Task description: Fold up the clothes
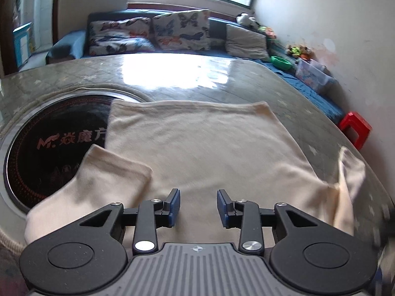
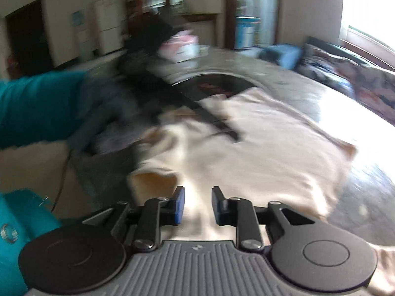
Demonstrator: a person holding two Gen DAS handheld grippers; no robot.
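A cream T-shirt (image 1: 202,145) lies spread flat on the round table, hem toward the far side, one sleeve (image 1: 98,180) out to the left and the other (image 1: 350,170) at the right table edge. My left gripper (image 1: 198,207) is open and empty, just above the shirt's near part. In the right wrist view the same shirt (image 2: 259,155) is blurred by motion. My right gripper (image 2: 197,206) is open and empty over the shirt's near edge, beside a sleeve (image 2: 153,177). The other gripper (image 2: 209,118) shows as a dark blur over the shirt.
The glossy round table (image 1: 187,79) has a black inset cooktop (image 1: 56,135) partly under the shirt. A sofa with butterfly cushions (image 1: 148,34) stands behind, a red stool (image 1: 355,128) at the right. A teal-sleeved arm (image 2: 39,106) and a tissue box (image 2: 180,46) show at the left.
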